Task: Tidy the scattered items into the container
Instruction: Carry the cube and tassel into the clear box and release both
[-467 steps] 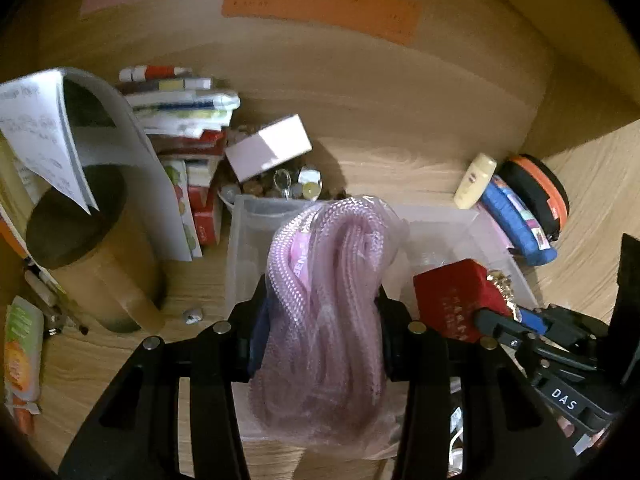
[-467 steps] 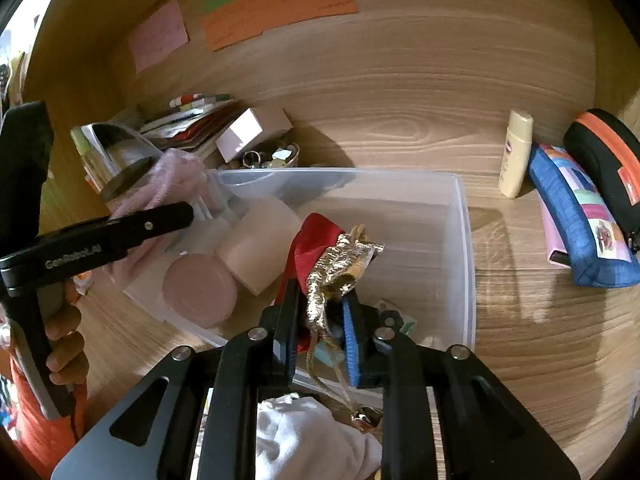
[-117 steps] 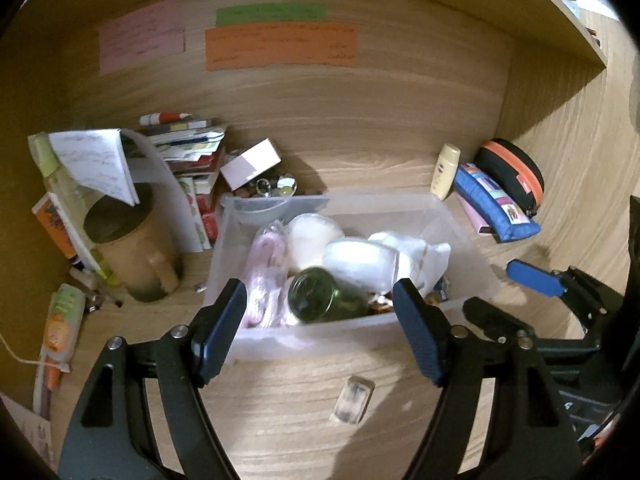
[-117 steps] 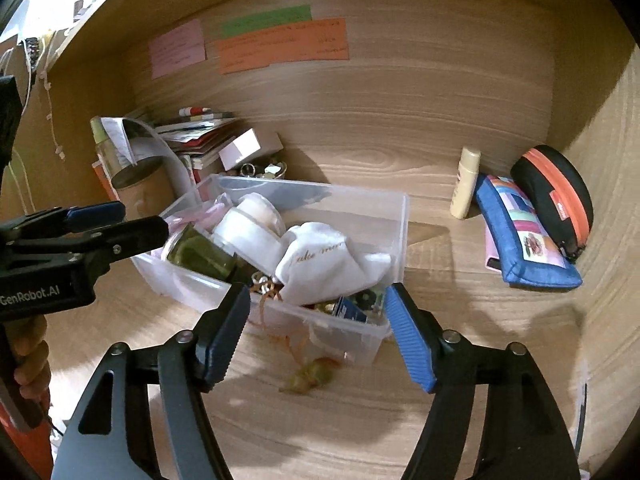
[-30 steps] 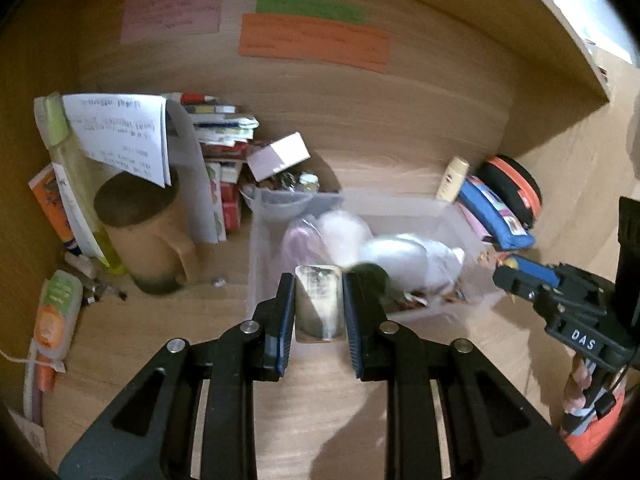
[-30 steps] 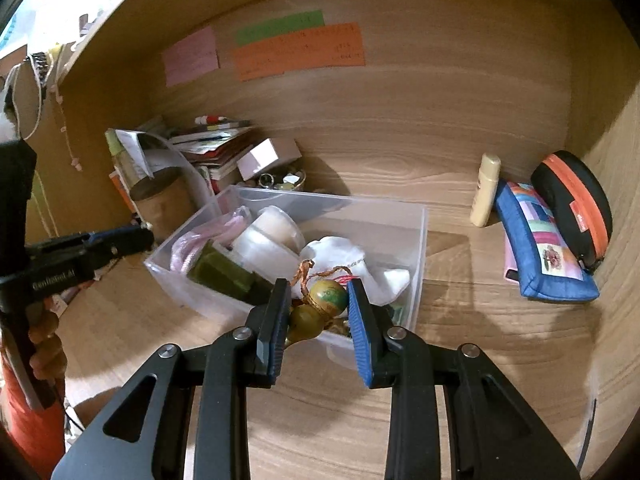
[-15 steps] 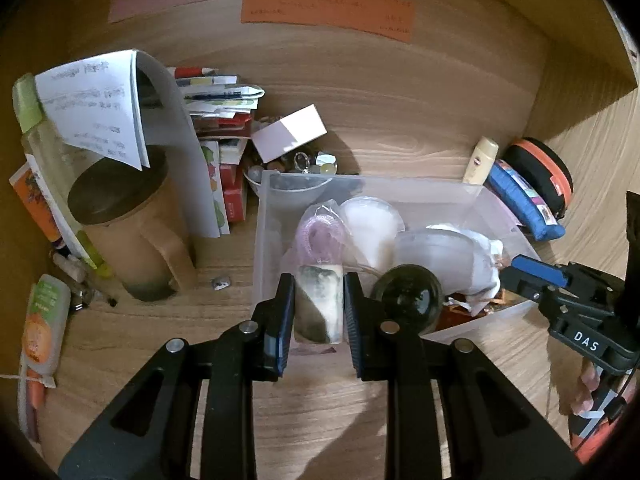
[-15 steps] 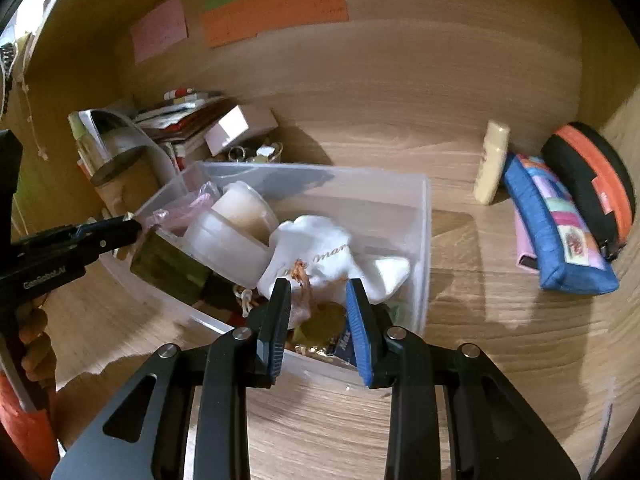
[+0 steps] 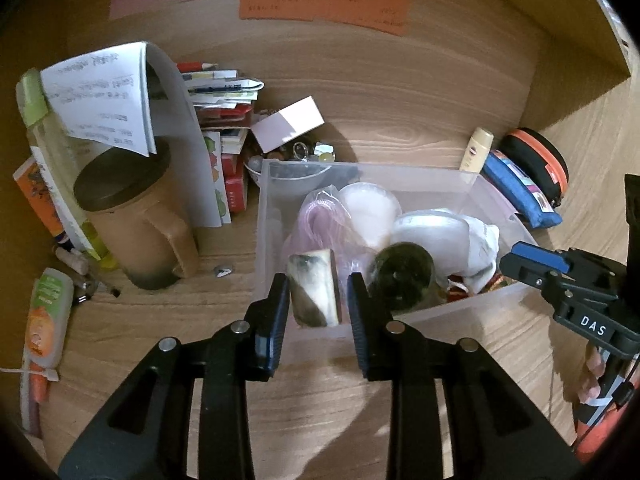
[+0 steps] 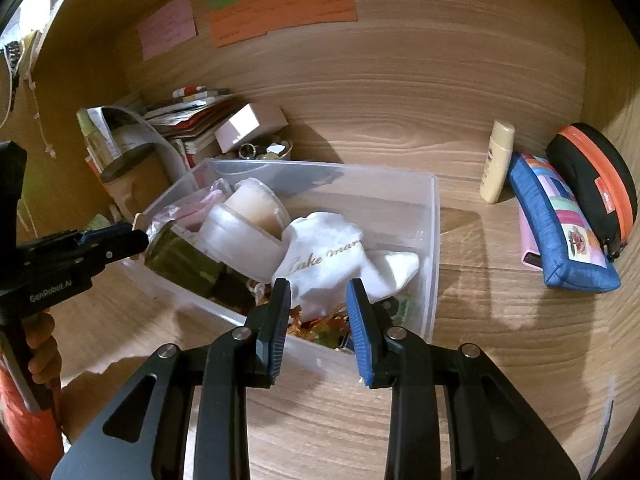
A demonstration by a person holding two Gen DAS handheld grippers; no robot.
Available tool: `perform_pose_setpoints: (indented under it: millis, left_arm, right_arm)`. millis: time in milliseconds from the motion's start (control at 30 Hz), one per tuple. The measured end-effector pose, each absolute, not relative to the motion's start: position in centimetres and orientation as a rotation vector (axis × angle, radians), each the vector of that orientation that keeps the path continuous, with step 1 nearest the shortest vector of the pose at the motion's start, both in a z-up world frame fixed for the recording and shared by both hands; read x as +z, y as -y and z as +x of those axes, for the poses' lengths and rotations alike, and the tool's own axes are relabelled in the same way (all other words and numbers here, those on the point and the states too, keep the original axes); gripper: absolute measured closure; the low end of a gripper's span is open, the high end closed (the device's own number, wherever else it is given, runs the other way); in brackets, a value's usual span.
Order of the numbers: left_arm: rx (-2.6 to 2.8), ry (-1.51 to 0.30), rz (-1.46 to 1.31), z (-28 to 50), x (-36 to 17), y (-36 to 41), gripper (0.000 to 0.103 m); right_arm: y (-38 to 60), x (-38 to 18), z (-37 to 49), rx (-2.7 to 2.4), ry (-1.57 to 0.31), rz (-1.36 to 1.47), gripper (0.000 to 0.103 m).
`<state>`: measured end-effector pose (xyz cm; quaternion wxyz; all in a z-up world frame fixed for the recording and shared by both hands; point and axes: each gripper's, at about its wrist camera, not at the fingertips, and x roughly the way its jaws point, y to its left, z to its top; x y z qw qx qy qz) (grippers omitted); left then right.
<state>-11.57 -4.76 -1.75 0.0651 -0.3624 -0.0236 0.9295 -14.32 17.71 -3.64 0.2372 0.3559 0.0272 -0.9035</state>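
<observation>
My left tool (image 9: 318, 304) is opening around a small block (image 9: 315, 289), over the clear bin's (image 9: 404, 314) near wall; dark jar (image 9: 402, 276) crowds its right. Right tool (image 10: 318, 312): can't tell.

Clear glossy plastic container (image 10: 434, 240) on matt wood-grain desk (image 10: 500, 340); soft white cloth pouch (image 10: 332, 256), dark glass jar (image 9: 402, 276)

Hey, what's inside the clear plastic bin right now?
The clear plastic bin holds a white cloth pouch, two white round tubs, a dark green jar and a pink bagged bundle. Whatever lies beneath them is mostly covered.
</observation>
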Motion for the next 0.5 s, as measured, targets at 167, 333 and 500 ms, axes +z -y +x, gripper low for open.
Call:
perform_pose_setpoints:
  millis: [167, 333, 500]
  left_arm:
    - [2.804, 0.072, -1.089, -10.6, -1.3, 4.9, 0.075]
    - [2.807, 0.068, -1.078, -9.7, -0.8, 4.7, 0.07]
    - [2.807, 0.074, -1.038, -8.4, 0.0, 4.1, 0.06]
  right_arm:
    - [-17.7, -3.4, -13.6, -2.487, -0.068, 0.97, 0.076]
    - [-18.0, -3.0, -12.7, -2.49, -0.059, 0.969, 0.068]
    - [-18.0, -2.3, -11.1, -2.512, -0.089, 0.935, 0.058]
